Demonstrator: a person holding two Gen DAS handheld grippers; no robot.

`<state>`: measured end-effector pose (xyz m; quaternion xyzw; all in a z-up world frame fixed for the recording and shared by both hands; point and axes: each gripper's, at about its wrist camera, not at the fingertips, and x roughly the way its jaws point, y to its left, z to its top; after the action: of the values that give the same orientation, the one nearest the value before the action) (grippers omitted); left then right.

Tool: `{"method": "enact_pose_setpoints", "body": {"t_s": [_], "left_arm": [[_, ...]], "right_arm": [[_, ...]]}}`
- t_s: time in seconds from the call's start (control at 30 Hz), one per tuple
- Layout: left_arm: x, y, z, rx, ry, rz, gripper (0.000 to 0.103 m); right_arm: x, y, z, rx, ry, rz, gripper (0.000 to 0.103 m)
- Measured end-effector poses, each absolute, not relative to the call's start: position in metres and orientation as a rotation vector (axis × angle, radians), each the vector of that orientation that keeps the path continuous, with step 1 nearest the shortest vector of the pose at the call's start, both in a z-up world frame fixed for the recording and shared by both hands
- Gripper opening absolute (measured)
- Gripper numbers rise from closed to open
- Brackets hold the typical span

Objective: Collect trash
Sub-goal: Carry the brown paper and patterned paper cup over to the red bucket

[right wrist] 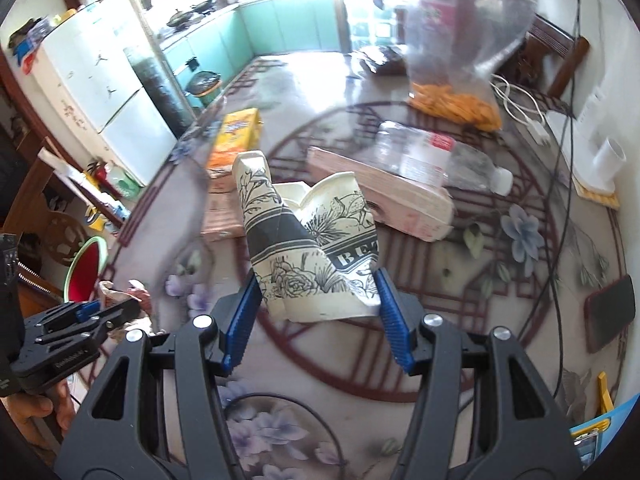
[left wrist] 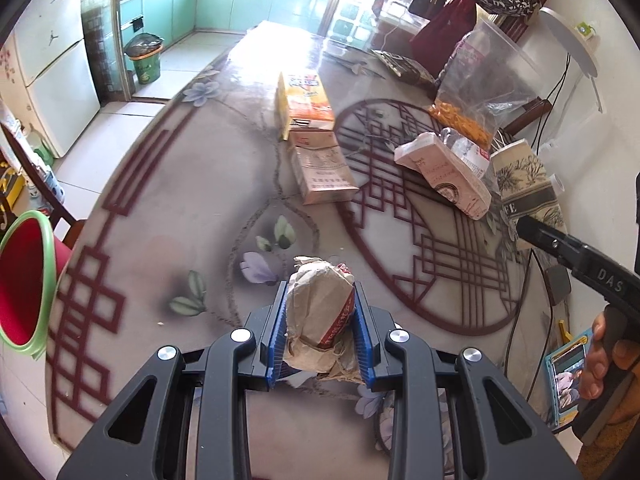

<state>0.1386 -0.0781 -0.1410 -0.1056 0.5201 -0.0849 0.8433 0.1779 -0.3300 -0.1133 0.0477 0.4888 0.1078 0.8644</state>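
My left gripper (left wrist: 320,300) is shut on a crumpled brown paper wrapper (left wrist: 320,316) with red print, held just above the patterned table (left wrist: 180,220). My right gripper (right wrist: 316,284) is shut on a crushed white paper cup (right wrist: 304,240) with black flower print, lifted over the table. That cup also shows at the right of the left wrist view (left wrist: 524,184). The left gripper with its wrapper shows at the lower left of the right wrist view (right wrist: 96,308). A red bin with a green rim (left wrist: 24,284) stands off the table's left edge; it also shows in the right wrist view (right wrist: 86,268).
On the table lie a yellow box (left wrist: 304,100), a tan box (left wrist: 324,172), a pink carton (left wrist: 444,176) with an empty plastic bottle (right wrist: 436,156) on it, a clear bag of orange snacks (right wrist: 460,60), a phone (right wrist: 610,312) and cables (right wrist: 520,108).
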Motion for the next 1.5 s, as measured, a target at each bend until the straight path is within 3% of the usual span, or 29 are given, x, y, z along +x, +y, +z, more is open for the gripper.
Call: {"method": "enact_pose_setpoints", "body": {"t_s": [1.5], "left_arm": [[0.113, 0.157, -0.153, -0.303, 1.083, -0.21, 0.027]], "right_arm": [[0.141, -0.063, -0.09, -0.01, 1.03, 0.266, 0.055]]}}
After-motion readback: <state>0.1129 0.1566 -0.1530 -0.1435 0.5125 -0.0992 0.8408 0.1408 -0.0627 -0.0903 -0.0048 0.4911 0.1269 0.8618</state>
